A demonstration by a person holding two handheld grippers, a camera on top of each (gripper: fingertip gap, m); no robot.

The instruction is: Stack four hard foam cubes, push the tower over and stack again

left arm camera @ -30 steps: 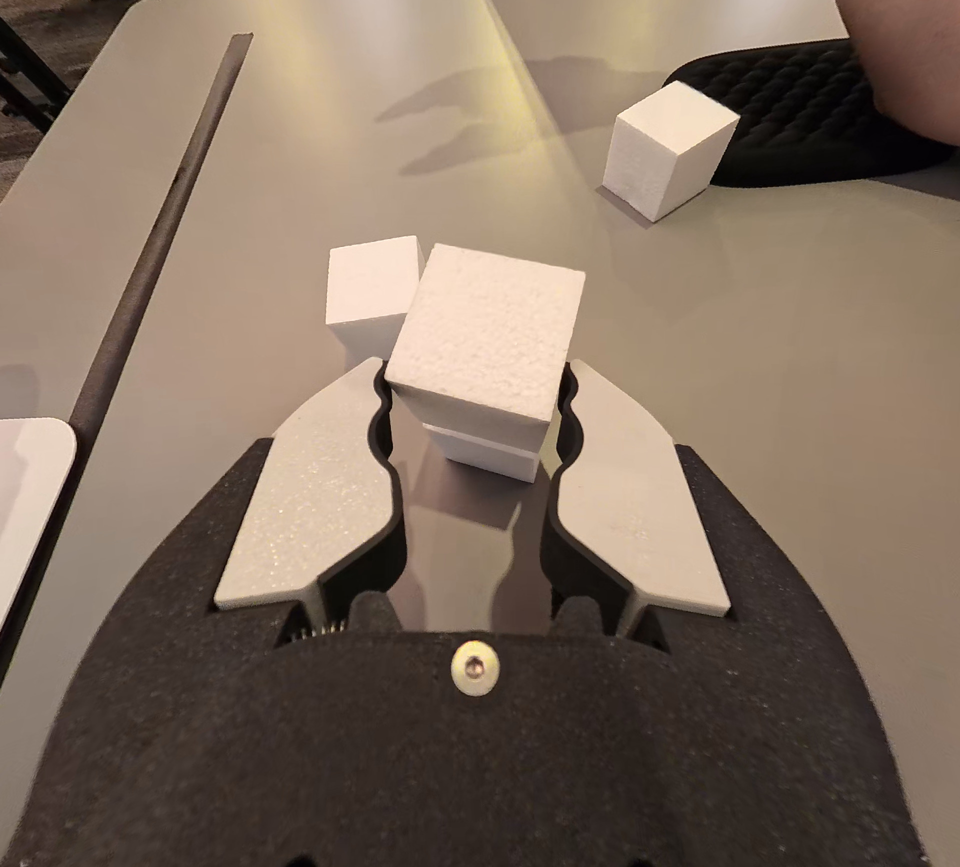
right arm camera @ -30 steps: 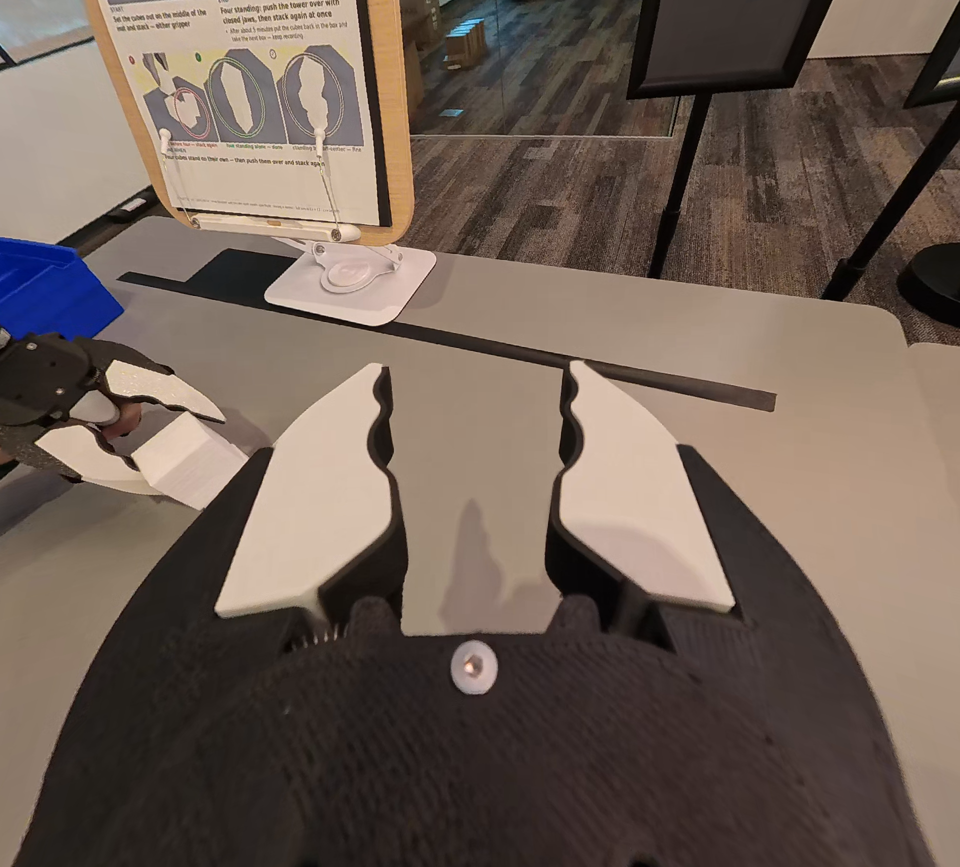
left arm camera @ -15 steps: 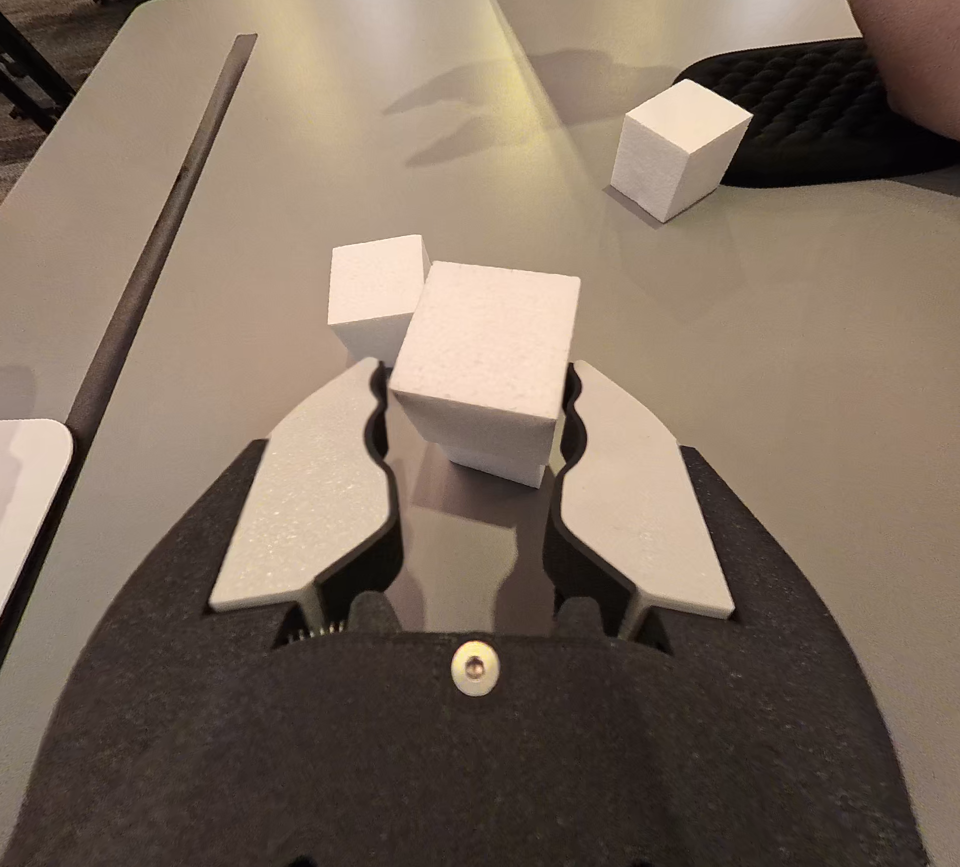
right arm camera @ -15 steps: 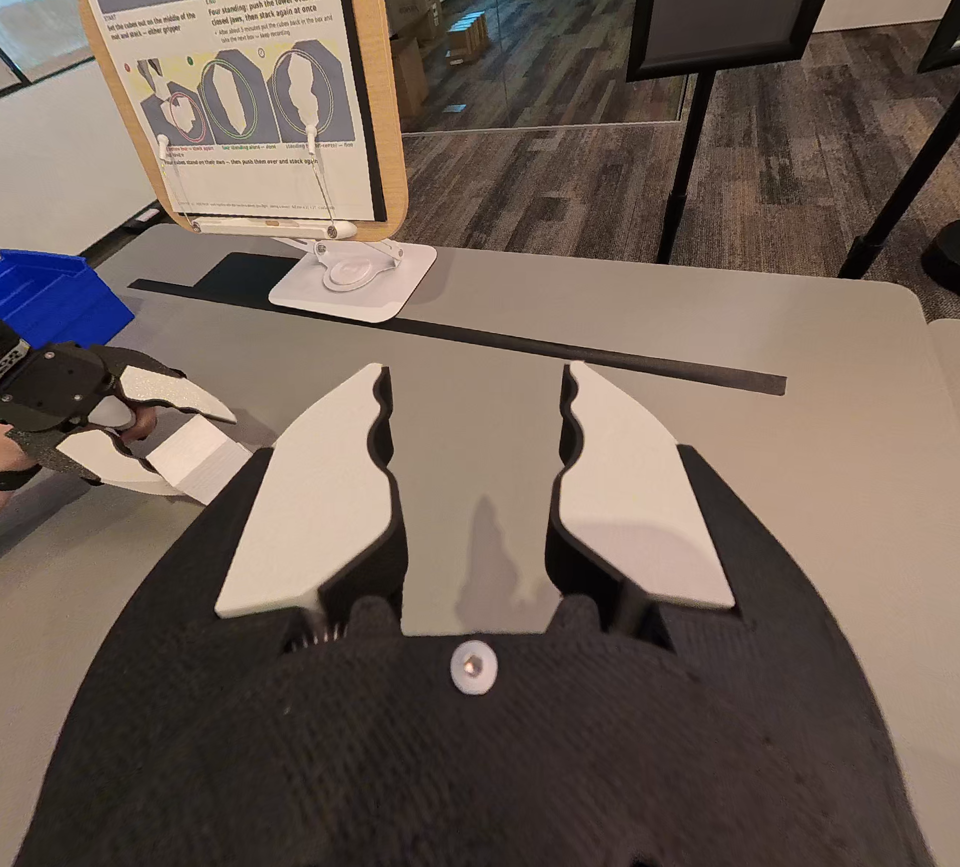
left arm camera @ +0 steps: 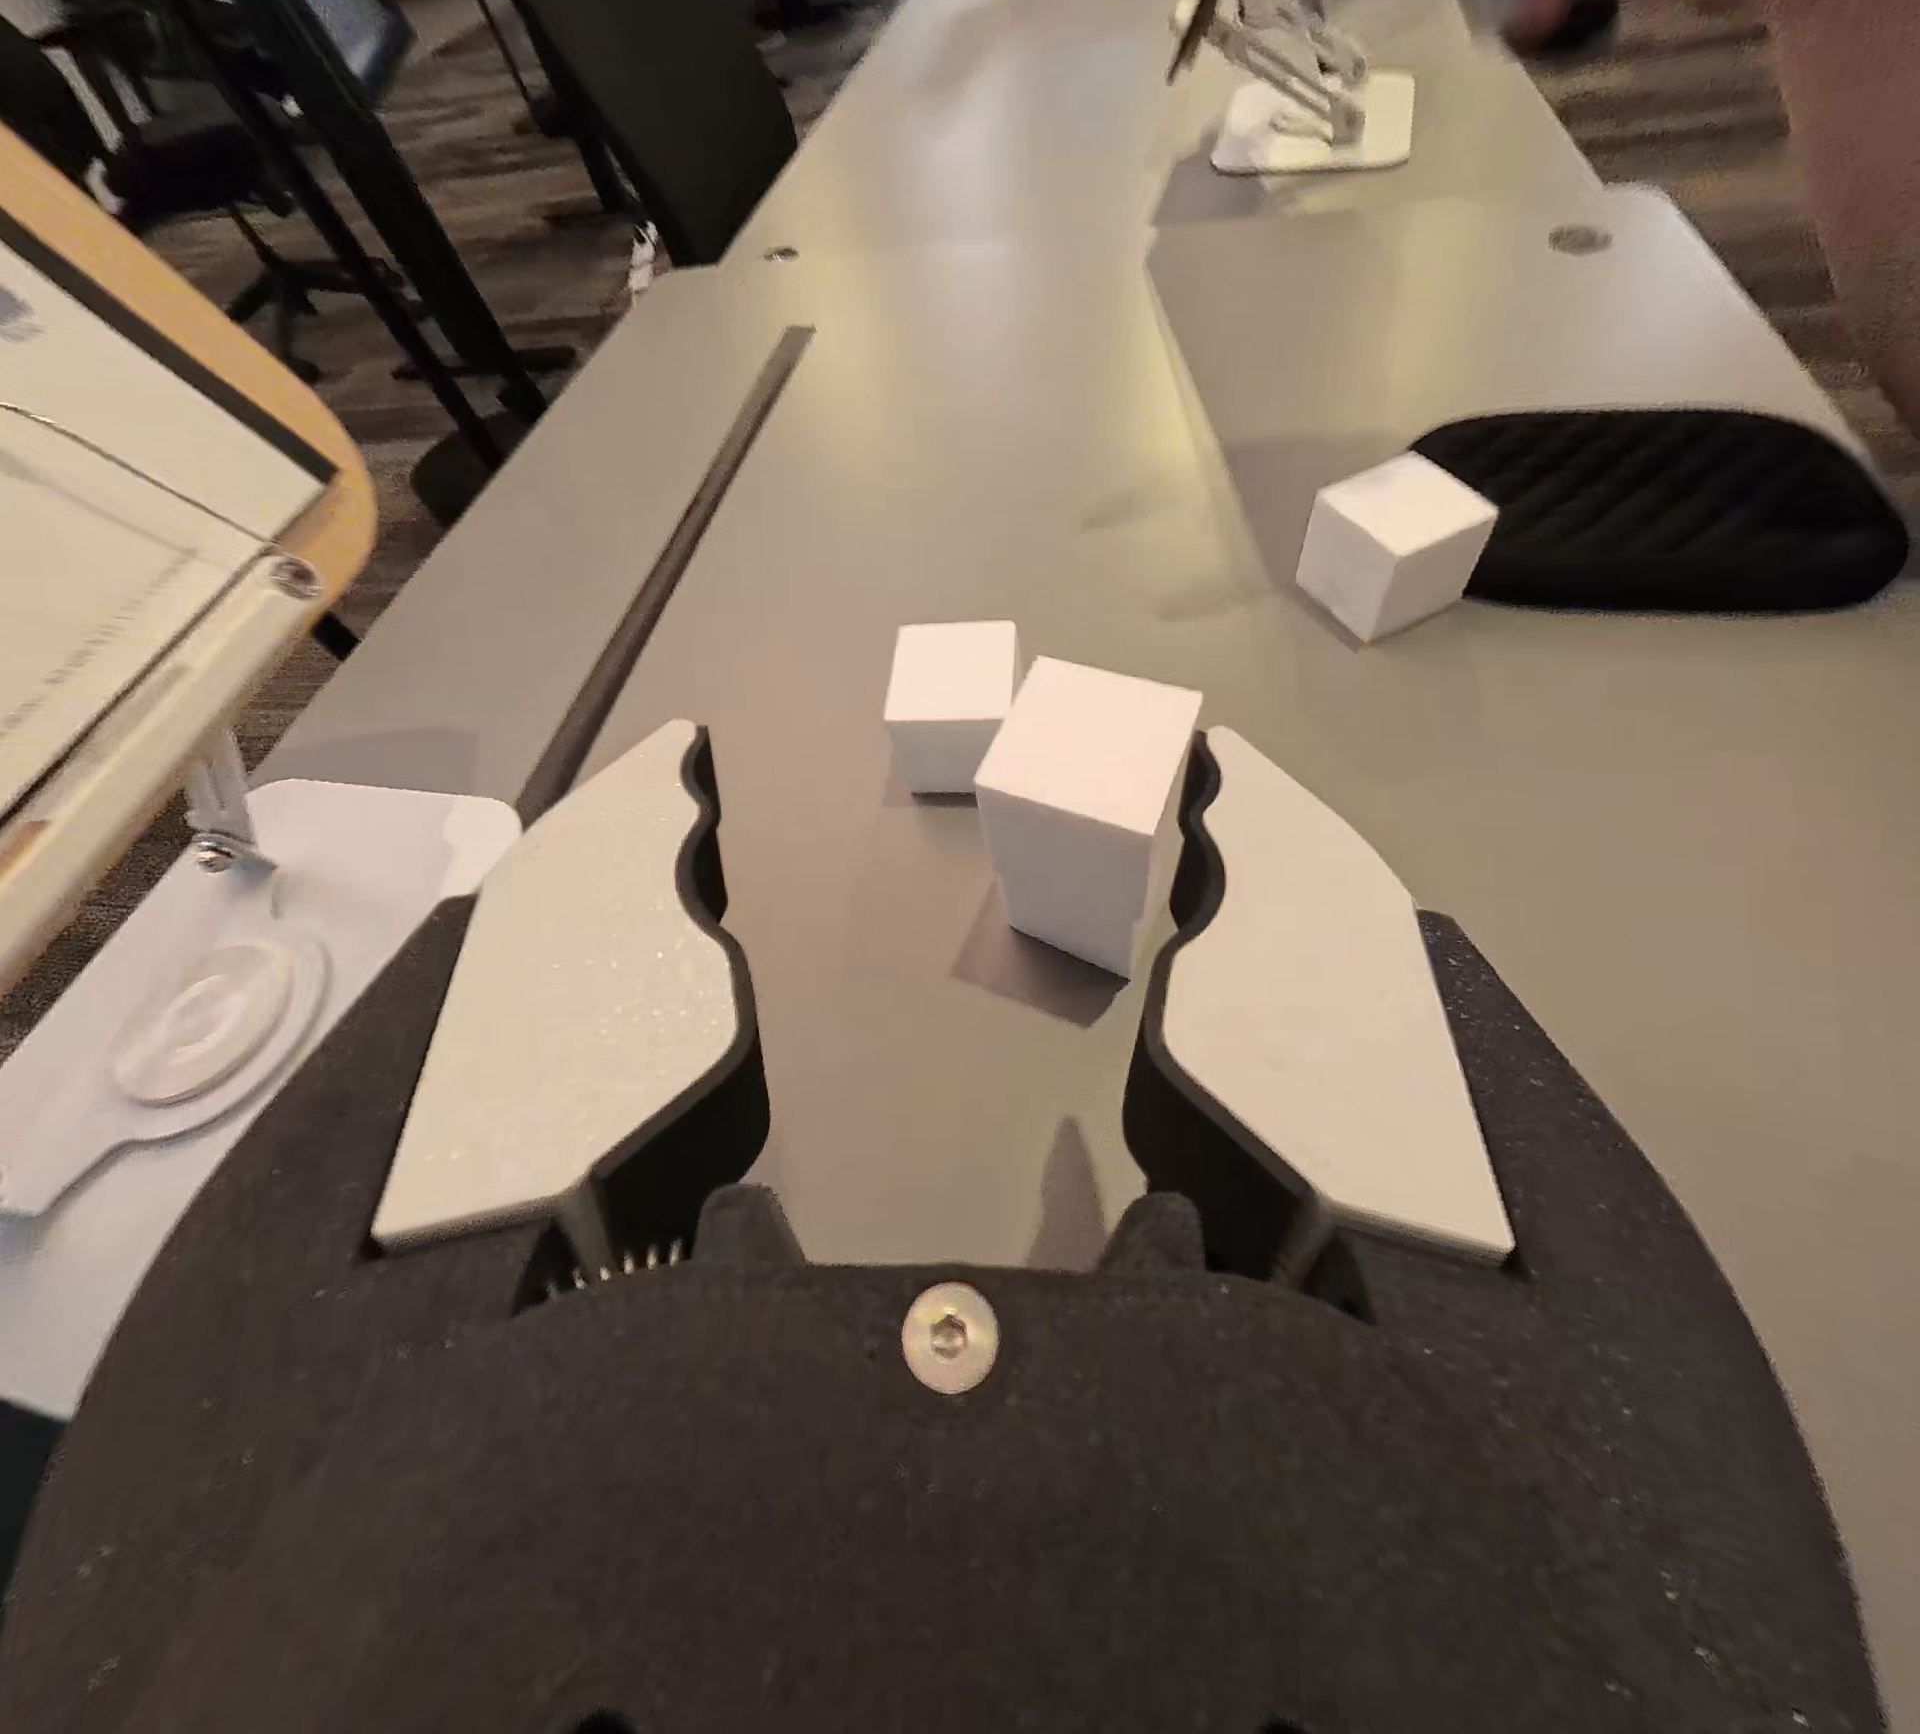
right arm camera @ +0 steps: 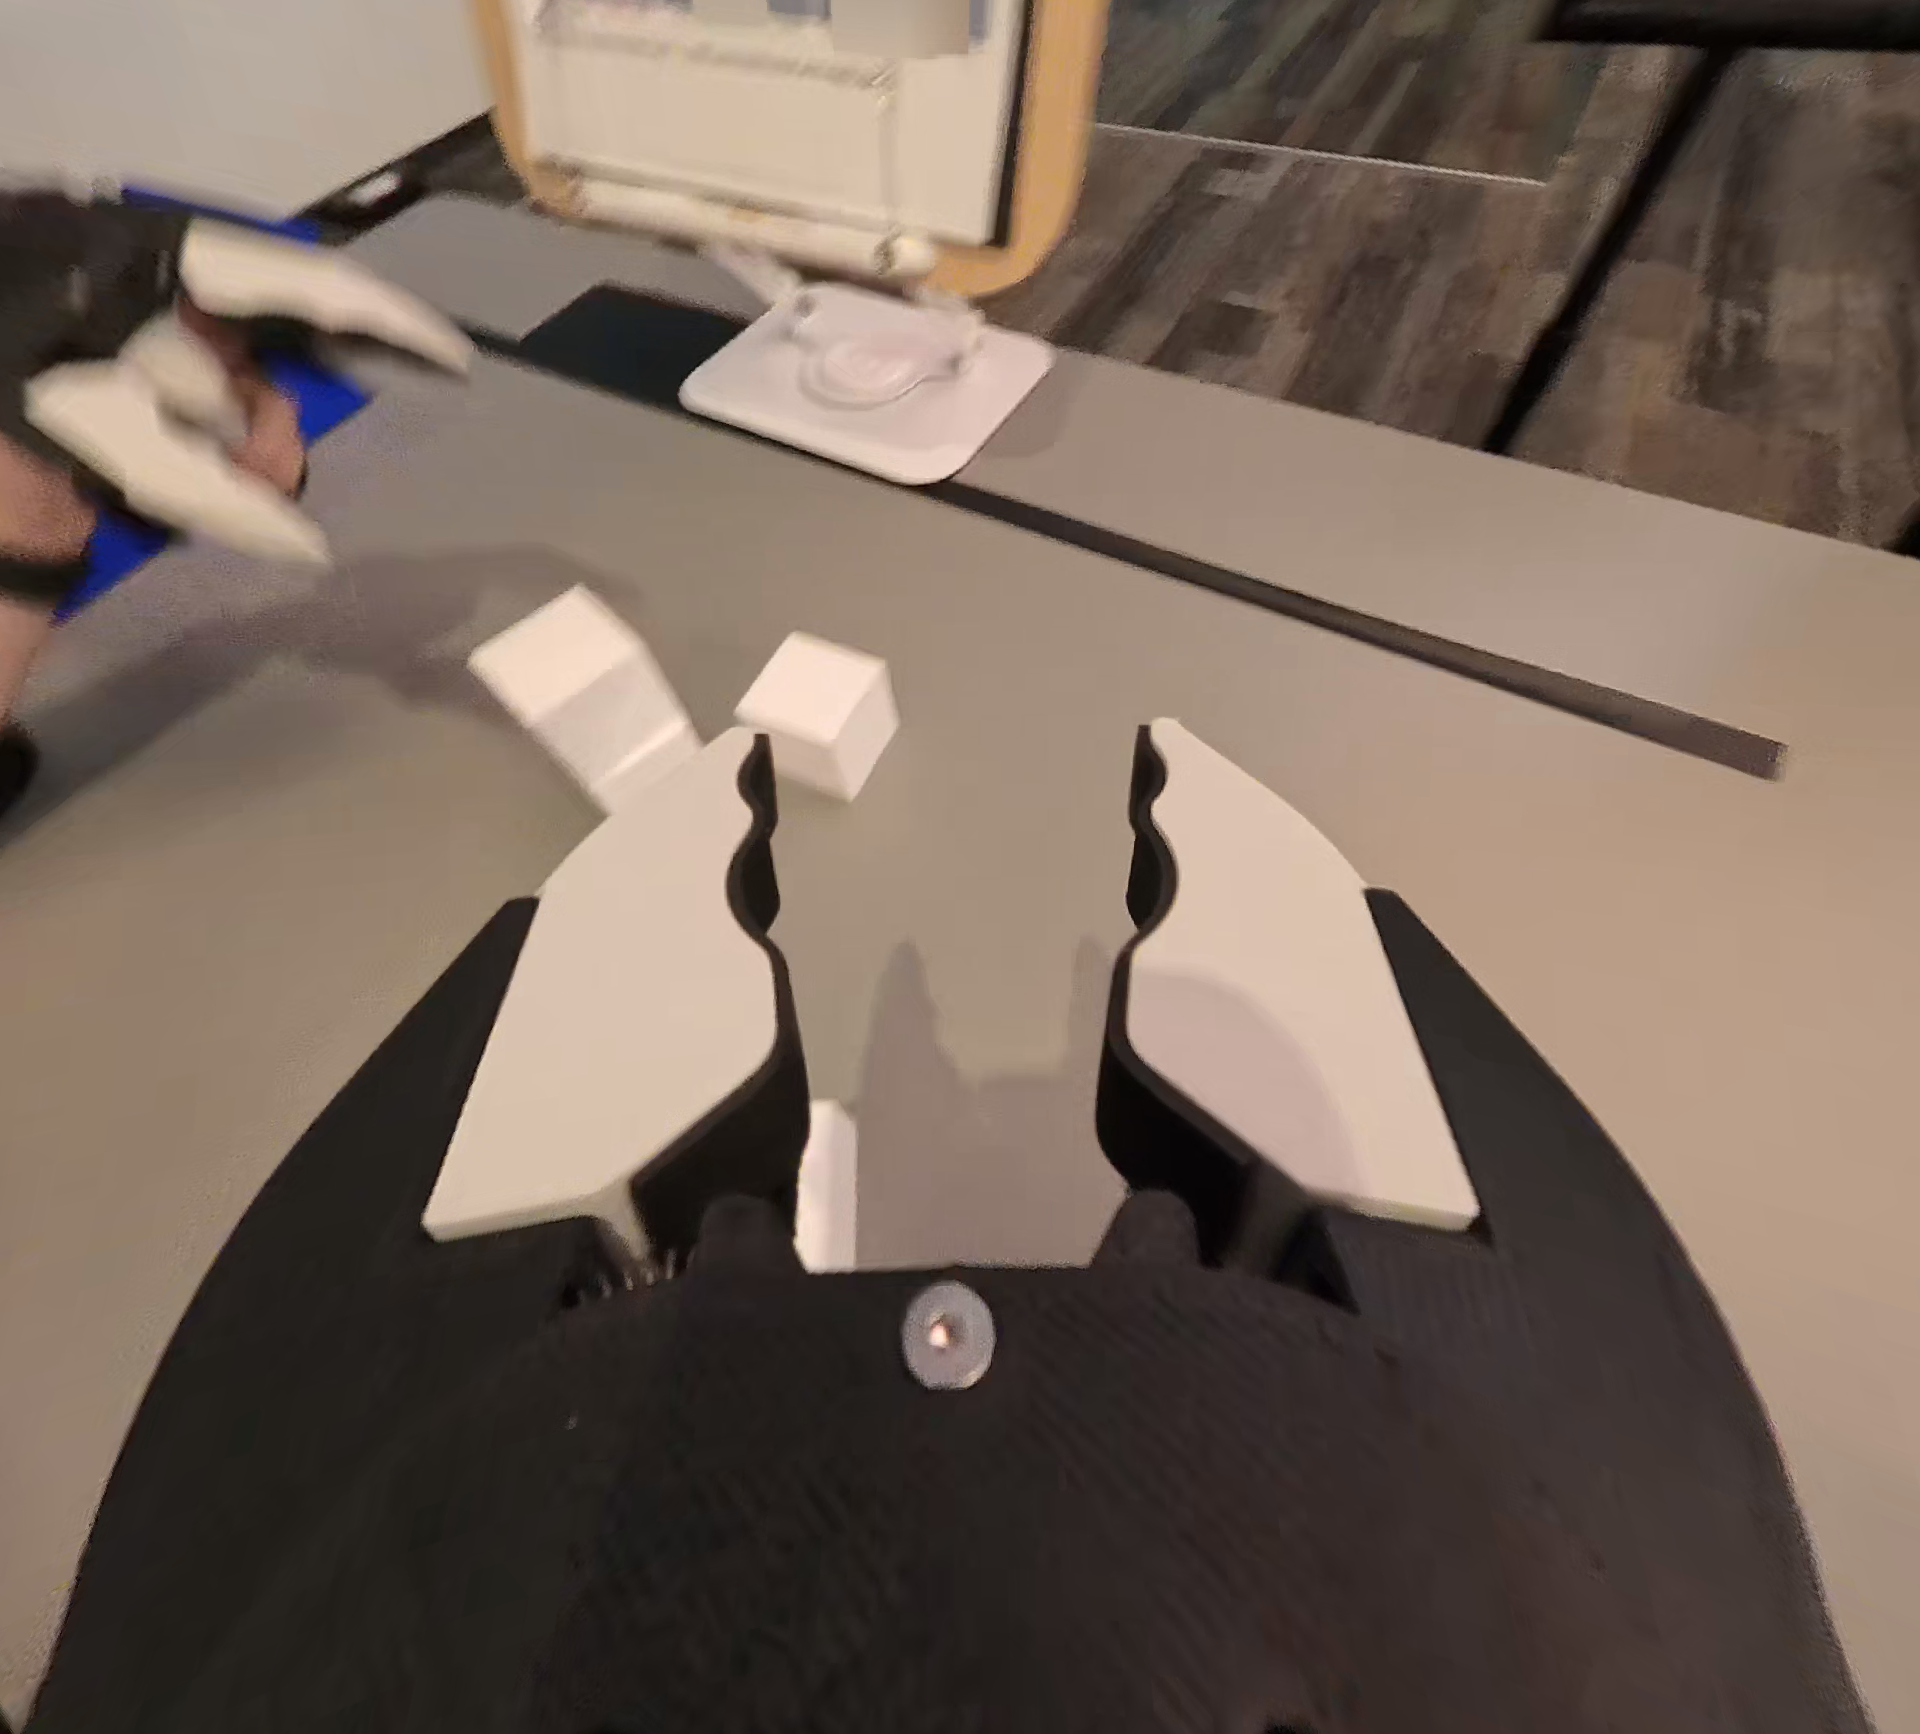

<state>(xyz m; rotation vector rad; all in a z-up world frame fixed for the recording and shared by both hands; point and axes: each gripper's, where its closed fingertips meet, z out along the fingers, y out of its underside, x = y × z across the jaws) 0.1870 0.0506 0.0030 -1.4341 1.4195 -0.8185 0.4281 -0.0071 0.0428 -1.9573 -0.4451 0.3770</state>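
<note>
Left wrist view: the left gripper (left arm camera: 951, 817) has its jaws spread wide and holds nothing. A two-cube stack (left arm camera: 1081, 817) stands on the table (left arm camera: 1558, 905) just inside the right finger (left arm camera: 1299, 988), at about 1 o'clock from the gap; whether it touches that finger I cannot tell through the blur. A single cube (left arm camera: 951, 705) sits just behind the stack at 12 o'clock, close against its far corner. Farther off at 2 o'clock a fourth cube (left arm camera: 1392, 557) rests against a black pad (left arm camera: 1683, 521). At 9 o'clock stands an instruction board (left arm camera: 135, 521) on a white base.

In the right wrist view the right gripper (right arm camera: 951, 811) is also spread and empty, pointing over bare table, with the stack at 11 o'clock and the single cube just past its left fingertip. A sliver of white shows low between its fingers, probably the fourth cube.

These cubes look very light and stiff, with a grainy, fairly grippy surface, so a stack should topple at a slight nudge. Best to pinch each one across two opposite flat faces near mid-height, squarely, and release it straight down without dragging.
</note>
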